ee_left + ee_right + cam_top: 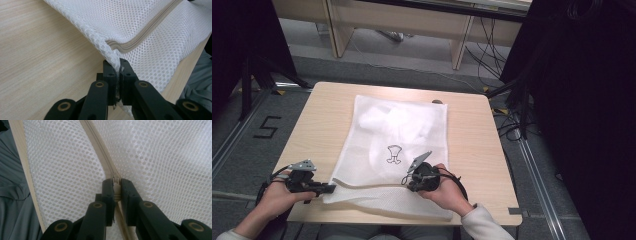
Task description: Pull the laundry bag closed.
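A white mesh laundry bag [399, 135] lies flat on the wooden table [319, 120], with pale cloth inside and a small black drawing on its front. My left gripper [329, 188] sits at the bag's near left corner, shut on the mesh corner [113, 58] right beside the end of the beige zipper [140, 40]. My right gripper [408, 184] rests on the bag's near edge, shut on the zipper pull [116, 185], with the zipper tape [96, 142] running away ahead of the jaws. The mesh bag [162, 152] spreads on both sides of that zipper.
The table's near edge [377, 220] runs just below both hands. Grey clothing [12, 195] of the person shows past the table edge. Desks and loose cables [492, 55] stand on the floor beyond the table, dark curtains at both sides.
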Tool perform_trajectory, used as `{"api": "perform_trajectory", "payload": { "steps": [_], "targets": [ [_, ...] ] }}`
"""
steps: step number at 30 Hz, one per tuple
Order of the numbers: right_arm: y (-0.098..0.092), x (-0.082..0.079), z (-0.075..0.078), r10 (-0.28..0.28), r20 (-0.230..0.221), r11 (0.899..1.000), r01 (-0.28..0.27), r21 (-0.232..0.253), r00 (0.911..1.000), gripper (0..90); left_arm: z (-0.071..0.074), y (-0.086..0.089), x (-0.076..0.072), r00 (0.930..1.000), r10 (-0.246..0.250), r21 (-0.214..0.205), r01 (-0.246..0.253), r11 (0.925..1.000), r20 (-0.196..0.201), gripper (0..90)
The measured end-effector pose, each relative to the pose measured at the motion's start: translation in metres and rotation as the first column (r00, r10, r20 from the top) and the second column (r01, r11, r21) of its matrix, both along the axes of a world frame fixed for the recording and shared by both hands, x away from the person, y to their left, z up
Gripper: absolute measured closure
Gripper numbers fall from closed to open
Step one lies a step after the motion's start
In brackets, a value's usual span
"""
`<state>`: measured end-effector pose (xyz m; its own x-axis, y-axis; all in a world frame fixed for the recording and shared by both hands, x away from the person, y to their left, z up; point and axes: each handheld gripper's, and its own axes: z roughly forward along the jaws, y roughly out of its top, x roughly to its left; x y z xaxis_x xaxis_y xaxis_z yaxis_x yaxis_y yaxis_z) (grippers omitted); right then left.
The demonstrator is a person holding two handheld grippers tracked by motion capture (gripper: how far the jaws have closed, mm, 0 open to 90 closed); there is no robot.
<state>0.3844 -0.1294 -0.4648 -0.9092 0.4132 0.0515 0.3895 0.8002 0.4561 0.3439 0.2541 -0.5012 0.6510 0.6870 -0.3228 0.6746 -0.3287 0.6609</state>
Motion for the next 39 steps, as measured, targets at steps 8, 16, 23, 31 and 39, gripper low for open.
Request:
{"api": "perform_trajectory", "payload": {
  "steps": [8, 16, 23, 31, 39],
  "targets": [
    [-0.005, -0.001, 0.001, -0.010, -0.001, 1.000, 0.010, 0.001, 0.9999, 82.3, 0.000, 0.000, 0.000, 1.0000, -0.004, 0.000, 0.004, 1.0000, -0.002, 84.8],
    [-0.009, -0.002, 0.000, -0.021, -0.002, 1.000, 0.021, 0.000, 0.9998, 82.4, 0.000, 0.001, 0.001, 0.9999, -0.014, 0.001, 0.014, 0.9999, -0.007, 84.9],
    [-0.014, -0.002, 0.000, -0.025, -0.003, 1.000, 0.025, 0.002, 0.9997, 82.4, 0.000, 0.000, 0.000, 1.0000, -0.007, 0.000, 0.007, 1.0000, -0.003, 84.8],
    [-0.018, -0.002, 0.001, -0.031, 0.007, 1.000, 0.031, 0.003, 0.9995, 82.3, 0.000, 0.001, 0.001, 1.0000, -0.009, 0.007, 0.009, 0.9999, -0.003, 84.8],
    [-0.021, -0.003, 0.001, -0.041, 0.002, 0.999, 0.041, 0.004, 0.9992, 82.4, 0.000, 0.001, 0.001, 0.9999, -0.010, 0.005, 0.010, 0.9999, -0.003, 84.8]
  ]
}}
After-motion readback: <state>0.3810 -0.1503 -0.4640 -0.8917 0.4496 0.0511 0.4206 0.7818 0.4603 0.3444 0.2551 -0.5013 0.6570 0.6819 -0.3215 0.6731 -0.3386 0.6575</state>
